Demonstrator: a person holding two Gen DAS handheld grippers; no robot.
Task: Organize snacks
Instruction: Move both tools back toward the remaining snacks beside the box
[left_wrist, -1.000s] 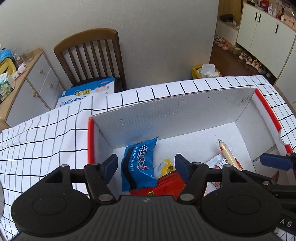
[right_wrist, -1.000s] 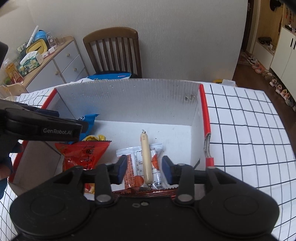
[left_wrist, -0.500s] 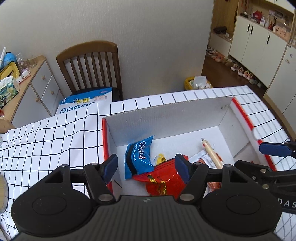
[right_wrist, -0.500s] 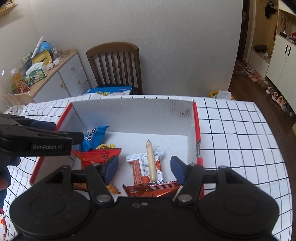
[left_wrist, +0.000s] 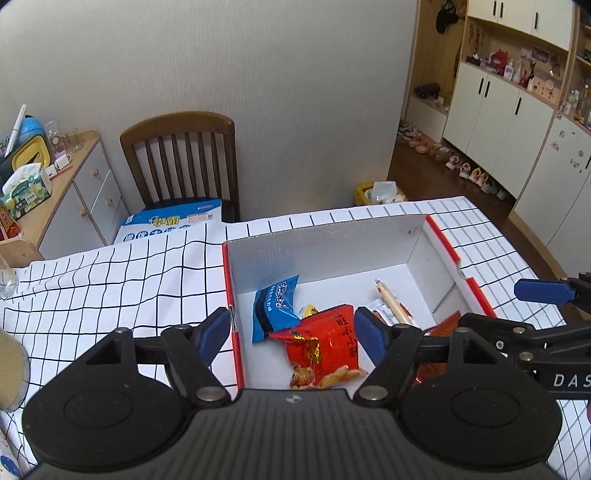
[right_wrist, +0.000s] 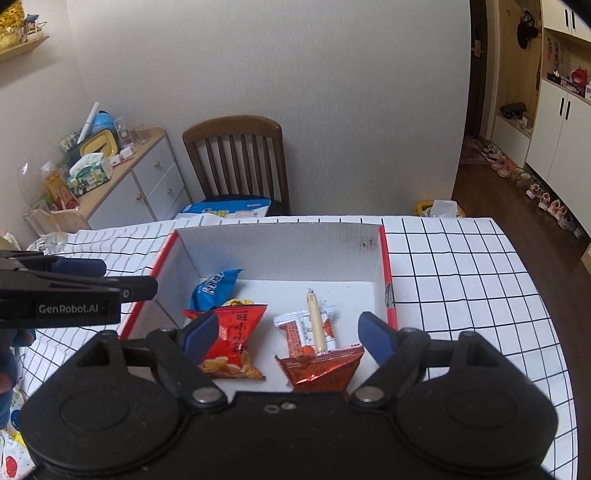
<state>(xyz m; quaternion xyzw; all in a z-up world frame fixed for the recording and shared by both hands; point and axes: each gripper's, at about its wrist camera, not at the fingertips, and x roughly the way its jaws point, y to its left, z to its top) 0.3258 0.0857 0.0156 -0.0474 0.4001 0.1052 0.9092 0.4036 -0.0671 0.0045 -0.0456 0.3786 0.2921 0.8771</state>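
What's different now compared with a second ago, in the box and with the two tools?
Both tools, left and right, have pulled back and up from the box, jaws just opening wider, nothing between them. The red bag, blue bag, sausage and white packet lie where they were.

Open white cardboard box (right_wrist: 280, 254) with red rim, sat on the checked cloth. Inside, all lying flat on the floor: blue snack packet (right_wrist: 214, 288) propped toward the back left corner, small yellow packet (right_wrist: 238, 302) peeking out right beside it, mostly hidden. Red chip bag (right_wrist: 231, 339) overlapping that one at front left. White-and-orange sachet (right_wrist: 306, 328) right of centre, thin sausage stick (right_wrist: 316, 321) laid lengthwise on top. Shiny red-brown packet (right_wrist: 319, 367) nearest, touching the sachet's front edge.
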